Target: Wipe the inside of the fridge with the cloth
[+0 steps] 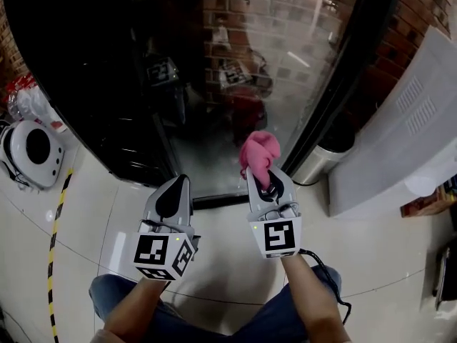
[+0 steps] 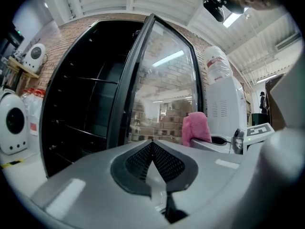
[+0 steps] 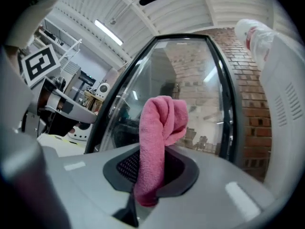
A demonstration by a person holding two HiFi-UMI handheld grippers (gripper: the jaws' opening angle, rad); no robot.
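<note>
The right gripper (image 3: 151,173) has its jaws pressed together on the pink cloth (image 3: 159,142); the cloth is pinched at its lower end and stands up out of the jaws in a folded, slightly drooping bunch. The left gripper (image 2: 152,149) has its jaws closed tip to tip with nothing between them; it hangs just beside the right one, both held low over the pale floor (image 1: 214,277) in front of the person's knees.

Beyond the jaws stands the fridge (image 2: 76,109); its glass door (image 2: 162,94) is swung open, edge towards the grippers, and the dark interior with its wire shelves shows to the left of that edge. The cloth sits in front of the door glass, apart from it, and well apart from the shelves; no part of it touches the fridge. To the right of the door stand a white water dispenser (image 2: 221,104) and a metal bin (image 1: 321,163); a round white appliance (image 1: 32,152) rests on the floor to the left.

As I judge it, the preparation is done: the door is open and the cloth is in hand; the wiping itself has not begun. What is left is nearly everything: carrying the cloth leftwards past the door edge into the cabinet, then rubbing the shelves and walls.
</note>
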